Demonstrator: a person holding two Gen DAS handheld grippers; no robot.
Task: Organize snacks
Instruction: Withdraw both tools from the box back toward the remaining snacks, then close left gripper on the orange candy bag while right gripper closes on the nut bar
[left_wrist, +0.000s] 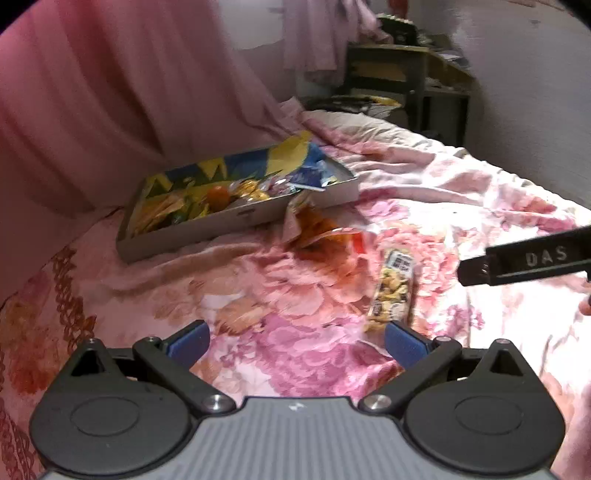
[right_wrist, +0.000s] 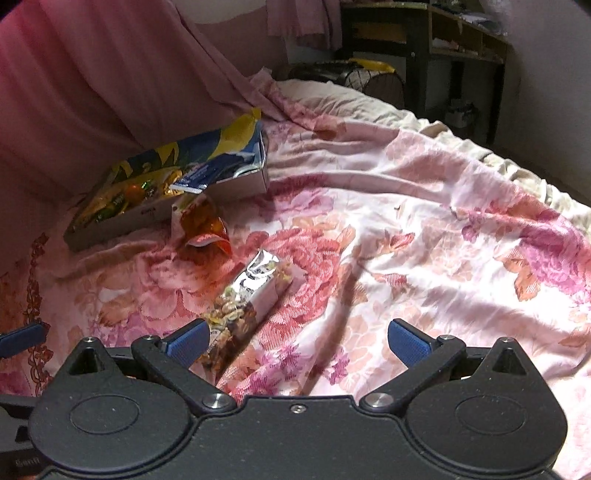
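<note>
A grey box (left_wrist: 207, 230) (right_wrist: 122, 223) full of wrapped snacks and a blue-and-yellow bag sits on the bed by the pink curtain. An orange snack packet (left_wrist: 321, 232) (right_wrist: 205, 225) leans against its front wall. A long nut bar (left_wrist: 393, 288) (right_wrist: 243, 299) lies on the floral sheet nearer me. My left gripper (left_wrist: 295, 341) is open above the sheet, its right finger beside the bar's near end. My right gripper (right_wrist: 297, 341) is open too, its left finger touching or overlapping the bar's near end. The right gripper's black body (left_wrist: 532, 258) shows in the left wrist view.
A pink curtain (left_wrist: 110, 92) hangs along the left behind the box. The floral bedsheet (right_wrist: 424, 221) is rumpled, with open room to the right. A dark desk (right_wrist: 424, 40) and a bag stand beyond the bed's far end.
</note>
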